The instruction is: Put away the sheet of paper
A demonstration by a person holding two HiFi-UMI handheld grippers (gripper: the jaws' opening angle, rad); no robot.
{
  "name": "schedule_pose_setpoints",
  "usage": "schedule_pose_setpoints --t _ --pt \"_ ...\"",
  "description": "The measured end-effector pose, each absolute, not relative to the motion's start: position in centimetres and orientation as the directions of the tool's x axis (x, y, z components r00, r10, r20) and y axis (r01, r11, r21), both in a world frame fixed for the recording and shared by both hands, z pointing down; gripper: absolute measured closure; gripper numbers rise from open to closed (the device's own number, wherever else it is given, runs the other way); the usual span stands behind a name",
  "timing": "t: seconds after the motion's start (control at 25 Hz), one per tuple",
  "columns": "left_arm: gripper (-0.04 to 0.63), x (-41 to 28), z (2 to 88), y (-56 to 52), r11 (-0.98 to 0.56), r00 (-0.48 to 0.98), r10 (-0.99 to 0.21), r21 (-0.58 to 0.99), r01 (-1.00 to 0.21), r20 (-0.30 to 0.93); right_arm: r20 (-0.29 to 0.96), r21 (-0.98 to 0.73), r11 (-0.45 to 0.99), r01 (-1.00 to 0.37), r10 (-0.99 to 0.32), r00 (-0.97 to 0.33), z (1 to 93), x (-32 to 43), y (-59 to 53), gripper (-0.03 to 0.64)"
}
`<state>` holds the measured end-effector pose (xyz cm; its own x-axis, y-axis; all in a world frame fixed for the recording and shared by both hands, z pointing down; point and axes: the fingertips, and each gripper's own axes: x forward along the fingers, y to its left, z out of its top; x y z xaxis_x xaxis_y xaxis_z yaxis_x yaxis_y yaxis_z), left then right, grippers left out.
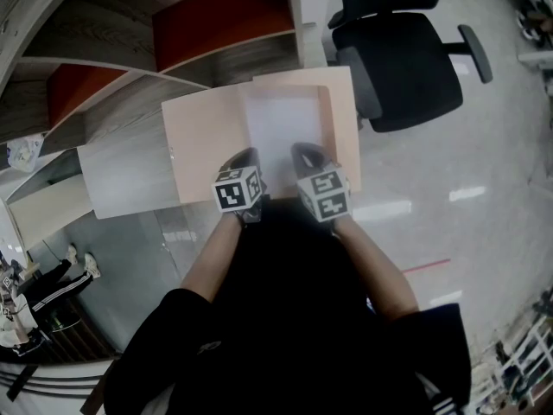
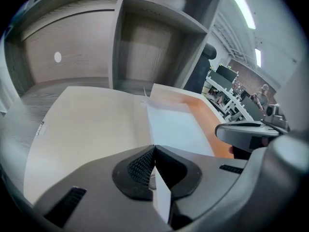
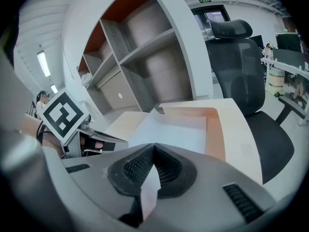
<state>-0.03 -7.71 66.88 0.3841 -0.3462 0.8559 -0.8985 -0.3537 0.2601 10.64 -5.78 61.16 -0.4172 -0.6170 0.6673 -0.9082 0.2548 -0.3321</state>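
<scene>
Head view: pinching the near edge of the sheet of paper (image 1: 281,121) from both sides, left gripper (image 1: 248,164) and right gripper (image 1: 307,158) close beside each other. Lying over the right half of an open folder (image 1: 203,141), spread on a grey shelf top (image 1: 130,180); flat on it or just above, hard to say.

Left gripper view: pressing shut on a thin white strip of the sheet between the ribbed pads (image 2: 141,166). Stretching ahead along the folder's centre crease. Probably best advancing both hands at one pace, level with each other, so that no buckle forms between the two grips.

Right gripper view: likewise clamping a slightly curled bit of the same edge. Looking past it toward an office chair (image 3: 241,66). Worth squaring the far edge against the folder's orange border and lowering flat before letting go, then folding the free flap over.
</scene>
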Motion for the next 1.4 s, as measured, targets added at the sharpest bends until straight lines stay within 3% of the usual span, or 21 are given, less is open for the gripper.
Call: schedule_pose_setpoints --t 1.4 --pt "0.549 3.4 67.8 -7.3 -0.4 0.413 -0.292 0.282 -0.872 0.863 0.666 -0.33 0.222 -0.918 -0.634 -0.393 60.9 13.0 -6.1 0.598"
